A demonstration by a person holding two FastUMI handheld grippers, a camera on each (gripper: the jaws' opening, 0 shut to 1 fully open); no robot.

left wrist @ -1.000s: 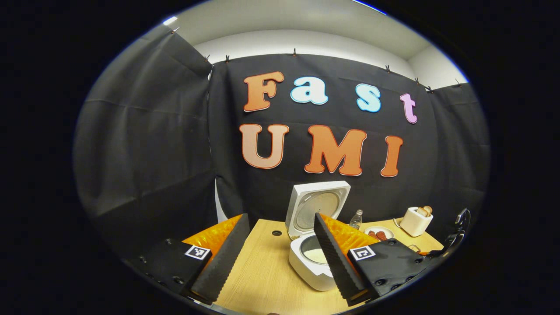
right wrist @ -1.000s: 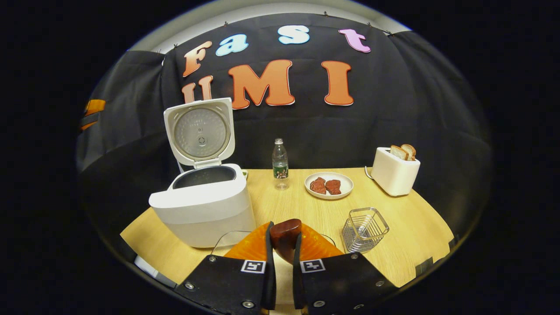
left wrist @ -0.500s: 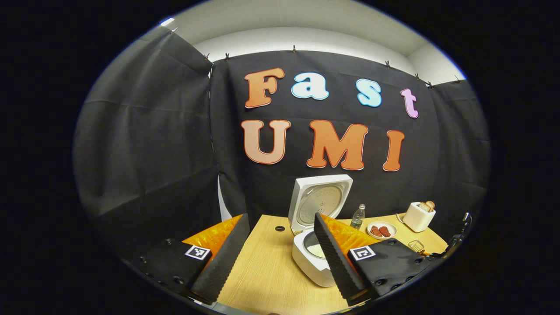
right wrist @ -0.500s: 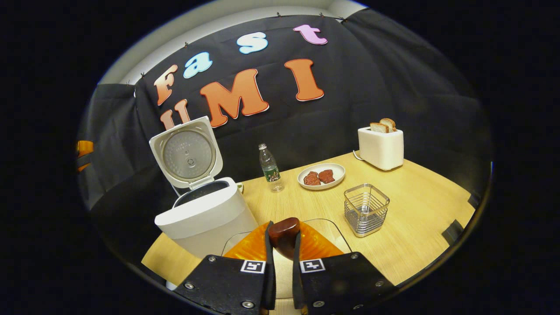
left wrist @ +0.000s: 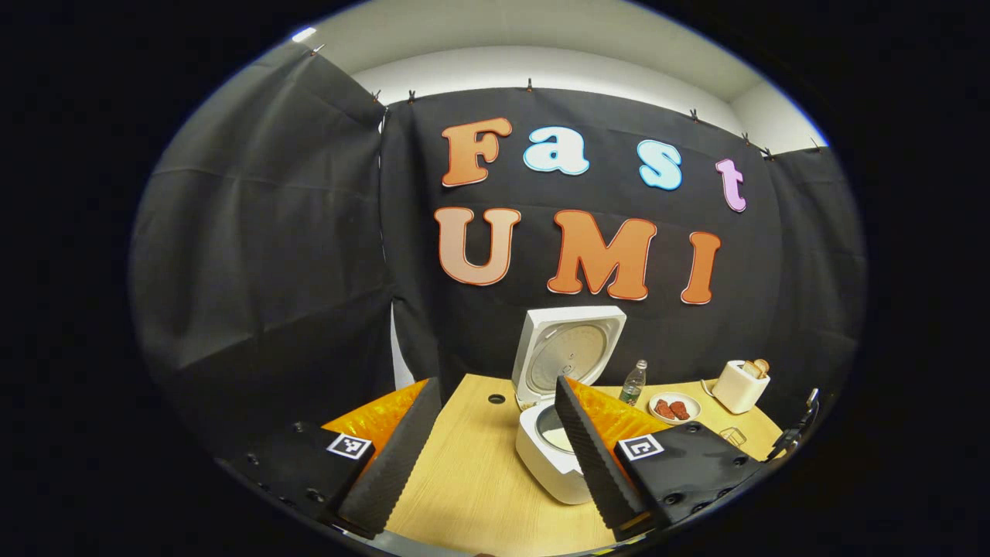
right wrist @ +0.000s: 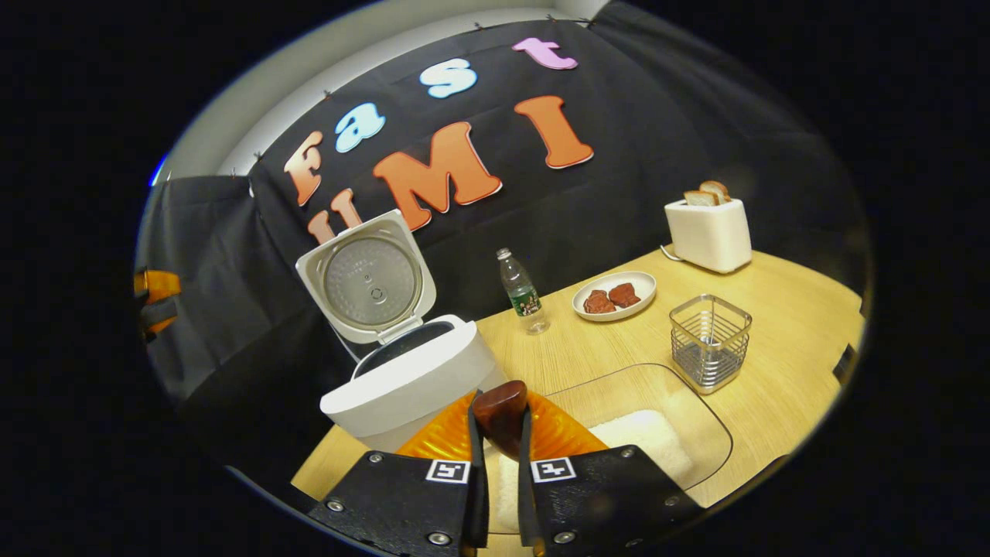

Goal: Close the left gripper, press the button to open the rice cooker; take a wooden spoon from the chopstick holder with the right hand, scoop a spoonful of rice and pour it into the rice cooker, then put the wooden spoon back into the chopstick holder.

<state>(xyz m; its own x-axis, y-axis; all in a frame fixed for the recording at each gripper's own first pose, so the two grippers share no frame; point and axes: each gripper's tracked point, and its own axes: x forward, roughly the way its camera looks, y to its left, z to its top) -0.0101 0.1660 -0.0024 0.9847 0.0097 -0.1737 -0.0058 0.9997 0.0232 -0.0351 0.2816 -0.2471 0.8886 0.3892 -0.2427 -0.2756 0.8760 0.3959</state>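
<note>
My right gripper (right wrist: 500, 418) is shut on the wooden spoon (right wrist: 501, 404). Only the spoon's dark brown rounded end shows between the fingers; the rest is hidden. Just beyond and below it lies a clear glass dish of white rice (right wrist: 657, 441). The white rice cooker (right wrist: 410, 383) stands to the left with its lid (right wrist: 373, 278) raised. The wire chopstick holder (right wrist: 709, 340) stands empty to the right. My left gripper (left wrist: 495, 456) hangs open above the table, short of the open rice cooker (left wrist: 545, 464), whose pot holds something white.
On the wooden table (right wrist: 773, 294) a water bottle (right wrist: 522, 292), a plate of red meat (right wrist: 615, 294) and a white toaster (right wrist: 708, 230) with bread stand along the back. Black cloth walls close in behind and to the left. The left gripper (right wrist: 155, 298) shows at the far left edge.
The right gripper has tilted and shifted with the spoon, so the rice dish now shows below it. The left gripper has drawn slightly back from the cooker, still open.
</note>
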